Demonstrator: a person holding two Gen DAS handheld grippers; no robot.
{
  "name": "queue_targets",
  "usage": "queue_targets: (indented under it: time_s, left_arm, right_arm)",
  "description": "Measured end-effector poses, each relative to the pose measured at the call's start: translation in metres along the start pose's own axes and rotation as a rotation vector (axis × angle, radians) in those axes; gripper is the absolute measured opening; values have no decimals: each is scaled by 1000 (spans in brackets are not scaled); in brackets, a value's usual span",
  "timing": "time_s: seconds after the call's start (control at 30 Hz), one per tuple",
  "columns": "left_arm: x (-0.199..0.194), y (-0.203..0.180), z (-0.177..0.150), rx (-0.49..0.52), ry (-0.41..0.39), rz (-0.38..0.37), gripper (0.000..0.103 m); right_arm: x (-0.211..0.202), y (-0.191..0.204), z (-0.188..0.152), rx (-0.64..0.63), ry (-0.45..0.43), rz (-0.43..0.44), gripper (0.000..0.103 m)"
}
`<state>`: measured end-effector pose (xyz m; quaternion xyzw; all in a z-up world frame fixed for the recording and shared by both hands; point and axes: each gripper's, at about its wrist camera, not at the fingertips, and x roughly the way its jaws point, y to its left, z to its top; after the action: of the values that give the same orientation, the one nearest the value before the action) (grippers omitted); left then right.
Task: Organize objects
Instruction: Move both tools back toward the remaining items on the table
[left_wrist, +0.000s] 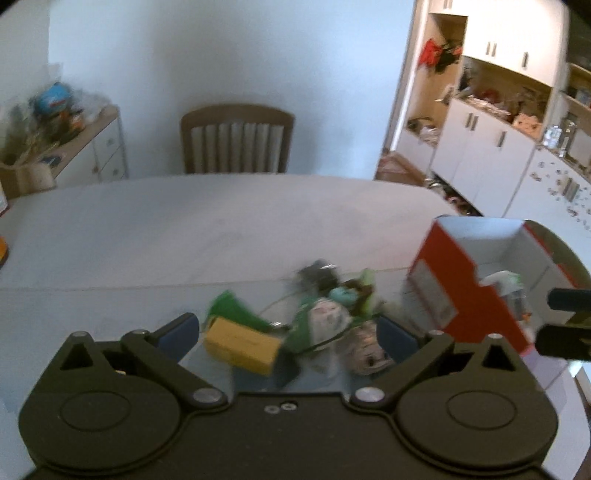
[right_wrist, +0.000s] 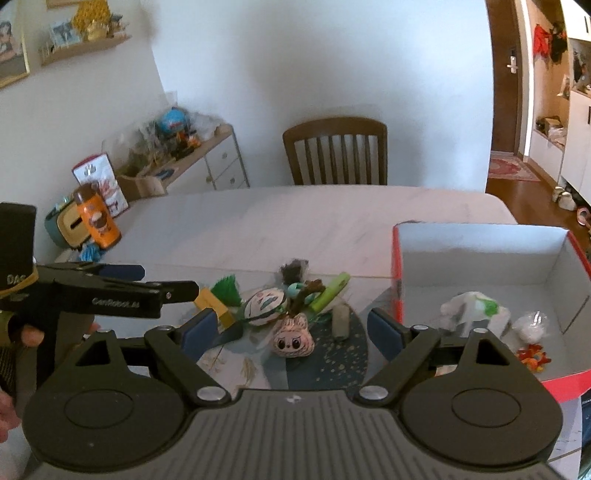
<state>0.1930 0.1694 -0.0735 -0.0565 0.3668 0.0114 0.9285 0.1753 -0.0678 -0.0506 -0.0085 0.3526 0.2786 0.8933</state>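
While both your left gripper (left_wrist: 288, 332) and right gripper (right_wrist: 291, 330) hover spread wide and empty over the pile beside the red box (right_wrist: 480, 236), take the plush (right_wrist: 293, 338), likely soft and light, across its middle.

Both views sit low over the white table (right_wrist: 295, 221), each looking forward along its own open fingers toward the chair (right_wrist: 334, 151) at twelve o'clock against the far wall. The left wrist camera hangs close above the pile of small toys (left_wrist: 321, 325), blurred, with the red box (left_wrist: 476, 291) at three o'clock. The right wrist camera stands a little farther back and to the right, so the pile of small toys (right_wrist: 284, 317) lies dead ahead, the red box (right_wrist: 484, 243) at two o'clock, and the left gripper (right_wrist: 168, 282) enters from nine o'clock. Both share pile, box, chair and sideboard (right_wrist: 207, 155).
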Motion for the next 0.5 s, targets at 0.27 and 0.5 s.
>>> queue_targets:
  time_s: [0.27, 0.5]
  left_arm:
    - [38, 25, -7, -35, 70, 69, 102]
    - [68, 46, -4, -120, 141, 122, 102]
  right_arm:
    - [42, 17, -9, -72, 79, -13, 89]
    - [78, 21, -17, -113, 137, -23, 89]
